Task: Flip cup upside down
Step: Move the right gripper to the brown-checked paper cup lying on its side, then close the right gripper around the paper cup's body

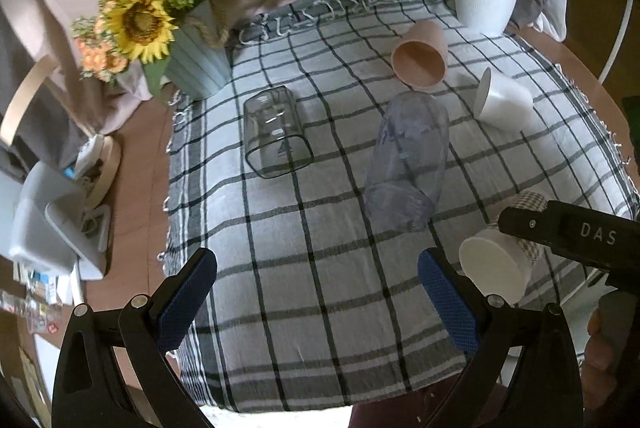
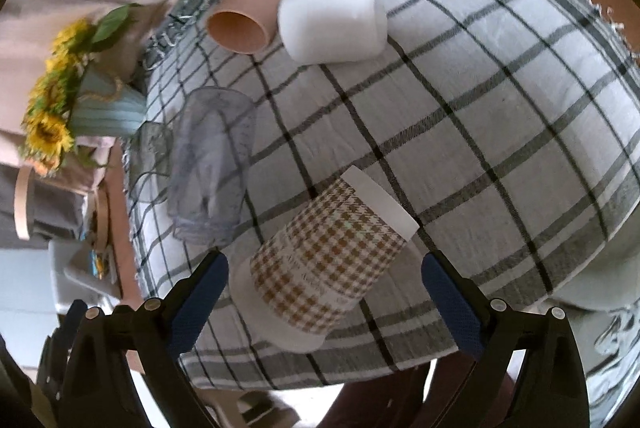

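Note:
Several cups lie on their sides on a checked cloth (image 1: 304, 228). A houndstooth paper cup (image 2: 324, 264) lies between the open fingers of my right gripper (image 2: 324, 292), its white base toward the camera; the pads do not touch it. It also shows in the left wrist view (image 1: 496, 264) under the right gripper's black body (image 1: 572, 232). A clear square glass (image 1: 276, 132), a bluish plastic cup (image 1: 408, 164), a pink cup (image 1: 420, 56) and a white cup (image 1: 504, 100) lie further back. My left gripper (image 1: 316, 292) is open and empty above the cloth's near part.
A sunflower pot (image 1: 196, 68) stands at the cloth's far left corner. A white plant pot (image 1: 484, 0) stands at the far right. The table's wooden edge (image 1: 136, 164) runs along the left, with grey clutter (image 1: 52, 228) beyond it.

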Motion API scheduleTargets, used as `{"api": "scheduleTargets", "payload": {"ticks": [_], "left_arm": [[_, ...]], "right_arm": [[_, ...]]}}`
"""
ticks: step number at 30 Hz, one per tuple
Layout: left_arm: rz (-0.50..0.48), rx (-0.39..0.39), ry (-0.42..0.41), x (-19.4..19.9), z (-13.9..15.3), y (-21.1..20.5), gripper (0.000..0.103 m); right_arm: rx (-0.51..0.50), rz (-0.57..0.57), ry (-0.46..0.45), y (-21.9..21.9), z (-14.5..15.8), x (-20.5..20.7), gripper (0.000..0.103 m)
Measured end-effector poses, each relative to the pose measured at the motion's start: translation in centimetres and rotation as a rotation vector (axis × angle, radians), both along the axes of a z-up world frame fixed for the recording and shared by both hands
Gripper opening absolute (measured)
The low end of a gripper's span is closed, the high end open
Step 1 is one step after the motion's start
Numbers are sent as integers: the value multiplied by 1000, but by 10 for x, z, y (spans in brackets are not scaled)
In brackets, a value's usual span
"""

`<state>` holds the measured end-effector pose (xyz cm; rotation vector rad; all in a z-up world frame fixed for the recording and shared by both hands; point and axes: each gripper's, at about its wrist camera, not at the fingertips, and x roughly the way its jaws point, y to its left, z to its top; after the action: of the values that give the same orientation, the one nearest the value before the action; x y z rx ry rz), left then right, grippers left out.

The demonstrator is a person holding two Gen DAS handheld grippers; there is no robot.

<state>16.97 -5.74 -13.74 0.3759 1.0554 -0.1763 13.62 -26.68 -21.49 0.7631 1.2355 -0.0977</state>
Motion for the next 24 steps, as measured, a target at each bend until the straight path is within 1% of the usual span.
{"api": "scheduleTargets", "payload": {"ticks": [4, 6, 8, 14, 16, 18, 20, 24], "left_arm": [[-34, -1, 18, 14, -6, 2, 103], [-53, -2, 27, 20, -10, 3, 103], [-69, -10, 39, 26, -13, 3, 103], [-106, -44, 71, 38, -24, 6, 103], [-112, -48, 75, 39, -27, 5, 103], [-113, -35, 73, 39, -29, 2, 103], [-108, -34, 73, 37, -30, 0, 103], [-56, -34, 57, 35, -27, -4, 103]], "right_arm": [[22, -43, 55, 1, -13, 9, 94], [22, -65, 73, 2, -19, 12, 89], [18, -78, 76, 3, -20, 12, 88], [-56, -93, 92, 13, -19, 22, 80], [-64, -83, 98, 14, -19, 25, 80], [-80, -57, 100, 16, -18, 29, 78], [-94, -30, 100, 15, -17, 29, 71], [-96, 10, 92, 10, -15, 33, 65]]}}
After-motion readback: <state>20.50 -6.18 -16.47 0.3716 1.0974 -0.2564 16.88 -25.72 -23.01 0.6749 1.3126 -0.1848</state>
